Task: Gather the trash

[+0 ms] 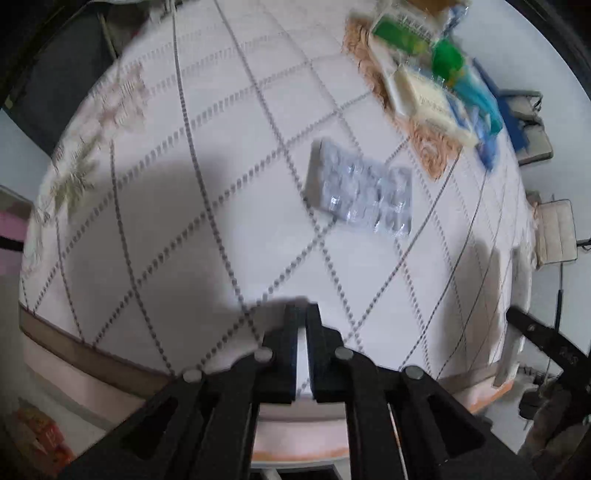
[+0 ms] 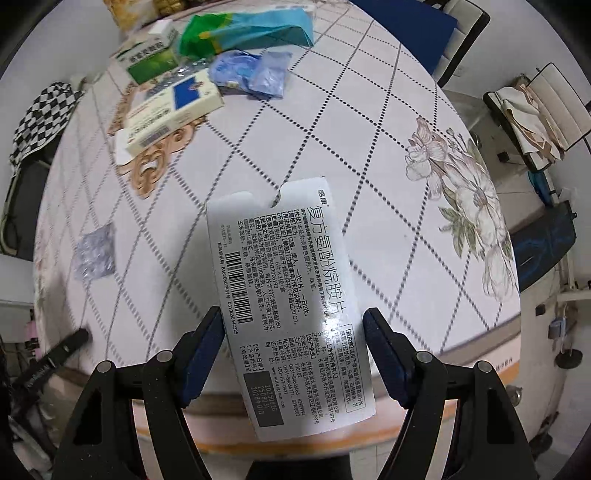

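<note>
A silver blister pack [image 1: 362, 192] lies flat on the round white tablecloth [image 1: 221, 147]. It lies a little ahead of my left gripper [image 1: 303, 314], whose jaws stand a narrow slit apart with nothing between them. The same pack [image 2: 94, 254] shows at the left of the right wrist view. My right gripper [image 2: 293, 312] is shut on a flattened white medicine box [image 2: 288, 295] with black print, held above the table, its pads pressing on the box's two long edges. A black bar [image 1: 535, 336] at the right edge looks like that gripper's finger.
At the table's far side lies a heap: a green box [image 2: 147, 59], a cream and blue box [image 2: 173, 110], a teal bag [image 2: 251, 29] and blue wrappers [image 2: 251, 72]. Chairs [image 2: 535, 110] stand to the right. A checkered cloth [image 2: 40, 110] hangs at the left.
</note>
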`<state>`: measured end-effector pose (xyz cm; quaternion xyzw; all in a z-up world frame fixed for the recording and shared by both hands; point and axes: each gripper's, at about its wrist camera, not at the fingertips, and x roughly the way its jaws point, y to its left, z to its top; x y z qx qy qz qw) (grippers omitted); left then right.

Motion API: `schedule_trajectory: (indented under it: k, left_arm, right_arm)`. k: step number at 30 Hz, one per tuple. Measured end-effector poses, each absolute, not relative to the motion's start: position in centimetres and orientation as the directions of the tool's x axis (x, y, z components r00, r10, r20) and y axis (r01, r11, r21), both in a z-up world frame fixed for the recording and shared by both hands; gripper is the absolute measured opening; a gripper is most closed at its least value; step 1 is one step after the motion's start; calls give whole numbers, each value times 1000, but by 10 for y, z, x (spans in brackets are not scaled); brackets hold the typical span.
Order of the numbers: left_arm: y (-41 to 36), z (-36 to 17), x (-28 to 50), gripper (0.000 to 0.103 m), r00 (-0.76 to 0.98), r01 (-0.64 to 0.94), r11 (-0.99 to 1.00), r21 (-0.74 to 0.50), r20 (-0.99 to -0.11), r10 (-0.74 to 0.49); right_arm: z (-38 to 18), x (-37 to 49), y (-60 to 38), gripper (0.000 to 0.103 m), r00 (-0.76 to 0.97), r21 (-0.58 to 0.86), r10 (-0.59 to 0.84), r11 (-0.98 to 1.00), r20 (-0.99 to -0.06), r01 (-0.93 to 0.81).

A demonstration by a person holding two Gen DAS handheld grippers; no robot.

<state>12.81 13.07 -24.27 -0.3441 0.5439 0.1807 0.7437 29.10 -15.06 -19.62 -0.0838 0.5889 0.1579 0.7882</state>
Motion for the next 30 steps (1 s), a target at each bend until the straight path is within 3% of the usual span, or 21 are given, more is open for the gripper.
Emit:
schedule_trajectory:
  k: [3,11,21,24,26,27,30]
  left_arm:
    - [129,-243,134,46,388,-627,670,-397,-905,-173]
    - [121,-219,194,48,353,-595,746,-299,-931,-92]
    - [113,-239,255,52,217,-568,811,-142,-976,-19]
    - [110,-239,256,47,217,-580,805,-125,-976,5]
    - [106,-238,255,38,217,-577,811,-103,-976,30]
    - [104,-236,254,18,227,-575,811,-111,-974,28]
    - [95,-230,248,11,221,-557,828,-64,-973,73]
  right_arm:
    - [-203,311,-148,78,235,86,171,939,-957,-333]
    - [-209,348,-147,78,184,145,212,935,-960,-323]
    - [-214,388,-148,78,179,152,216,937,-960,-316]
    - [-216,393,-149,78,180,157,221,935,-958,-317]
    - [-216,393,-150,78,181,159,225,934,-957,-319]
    - [-216,394,-150,78,186,156,224,934,-957,-321]
    - [-212,392,-151,78,205,143,219,933,-954,-330]
